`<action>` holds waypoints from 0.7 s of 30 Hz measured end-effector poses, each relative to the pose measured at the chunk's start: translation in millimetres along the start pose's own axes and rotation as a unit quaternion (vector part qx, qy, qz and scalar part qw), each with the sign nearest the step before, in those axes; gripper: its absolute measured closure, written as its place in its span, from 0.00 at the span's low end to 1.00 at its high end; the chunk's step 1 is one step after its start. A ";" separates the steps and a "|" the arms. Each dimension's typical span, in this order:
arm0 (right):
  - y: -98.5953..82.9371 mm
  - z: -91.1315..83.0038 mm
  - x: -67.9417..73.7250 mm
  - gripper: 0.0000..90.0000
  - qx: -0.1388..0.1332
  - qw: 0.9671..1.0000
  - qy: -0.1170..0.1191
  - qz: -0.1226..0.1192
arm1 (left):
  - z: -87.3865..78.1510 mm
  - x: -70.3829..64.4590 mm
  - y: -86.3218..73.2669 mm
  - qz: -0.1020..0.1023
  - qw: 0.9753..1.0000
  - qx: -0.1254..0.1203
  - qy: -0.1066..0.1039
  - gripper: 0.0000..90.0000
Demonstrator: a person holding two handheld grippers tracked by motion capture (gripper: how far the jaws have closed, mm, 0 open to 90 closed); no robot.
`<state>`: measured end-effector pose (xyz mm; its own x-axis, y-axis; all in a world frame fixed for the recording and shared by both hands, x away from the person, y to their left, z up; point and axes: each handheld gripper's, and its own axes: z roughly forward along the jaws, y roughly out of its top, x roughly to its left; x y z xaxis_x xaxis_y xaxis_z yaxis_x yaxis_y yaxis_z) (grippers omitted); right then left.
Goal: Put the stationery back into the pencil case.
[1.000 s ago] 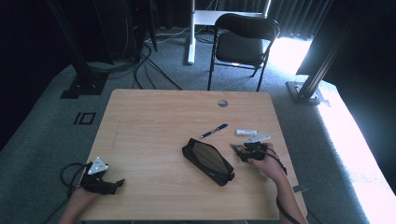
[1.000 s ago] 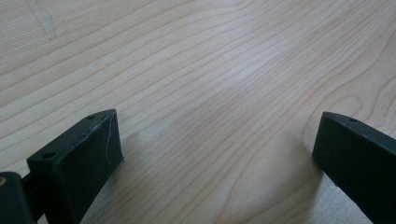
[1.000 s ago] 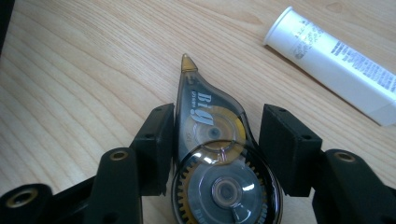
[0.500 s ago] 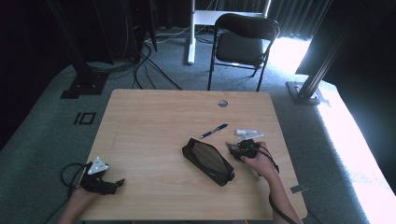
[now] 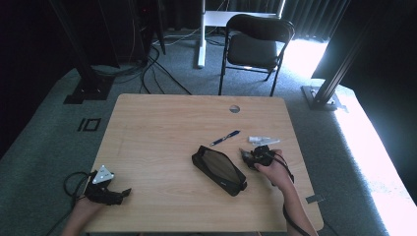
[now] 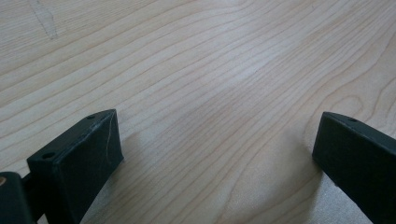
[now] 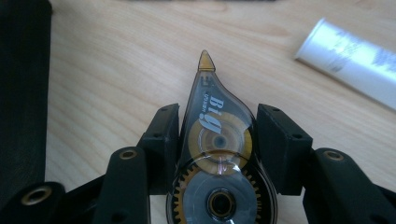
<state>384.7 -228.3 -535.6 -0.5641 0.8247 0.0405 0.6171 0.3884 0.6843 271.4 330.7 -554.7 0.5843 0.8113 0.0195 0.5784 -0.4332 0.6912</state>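
My right gripper (image 7: pixel 217 140) is shut on a clear brown correction tape dispenser (image 7: pixel 217 154), its amber tip pointing away from me. In the high view that gripper (image 5: pixel 253 156) hovers just right of an open black pencil case (image 5: pixel 219 169) lying mid-table. The case's dark edge (image 7: pixel 21 98) runs down the left of the right gripper view. A blue pen (image 5: pixel 225 138) lies beyond the case and a white tube (image 5: pixel 263 140) lies to its right, also seen as the white tube (image 7: pixel 350 49). My left gripper (image 5: pixel 115 195) rests open at the table's near left corner, jaws wide apart over bare wood (image 6: pixel 210 116).
The wooden table (image 5: pixel 162 128) has a round cable hole (image 5: pixel 234 108) near its far edge. A black folding chair (image 5: pixel 255 46) stands behind the table, with stands and cables on the grey floor. Bright light falls on the floor at the right.
My right gripper has shifted left toward the pencil case, carrying the correction tape. The left gripper has stayed still.
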 end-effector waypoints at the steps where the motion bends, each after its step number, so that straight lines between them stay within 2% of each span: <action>1: 0.5 -2.0 -0.2 0.56 -0.001 1.000 0.005 0.003 | 0.0 0.0 0.0 0.000 1.000 0.000 0.000 0.02; 5: 4.1 -10.6 0.5 0.56 -0.013 1.000 0.001 0.003 | 0.0 0.0 0.0 0.000 1.000 0.000 0.000 0.02; 11: 10.5 -23.2 4.0 0.56 -0.016 1.000 0.001 -0.006 | 0.0 0.0 0.0 0.000 1.000 0.000 0.000 0.02; 18: 18.9 -37.4 11.1 0.56 -0.021 1.000 0.007 -0.012 | 0.0 0.0 0.0 0.000 1.000 0.000 0.000 0.02; 21: 24.6 -46.5 16.8 0.57 -0.034 0.999 0.012 -0.013 | 0.0 0.0 0.0 0.000 1.000 0.000 0.000 0.02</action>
<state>364.9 -224.0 -484.2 -0.5933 0.8041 0.0392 0.5637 0.3802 0.7333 271.4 330.7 -554.7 0.5841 0.8114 0.0196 0.5785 -0.4331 0.6912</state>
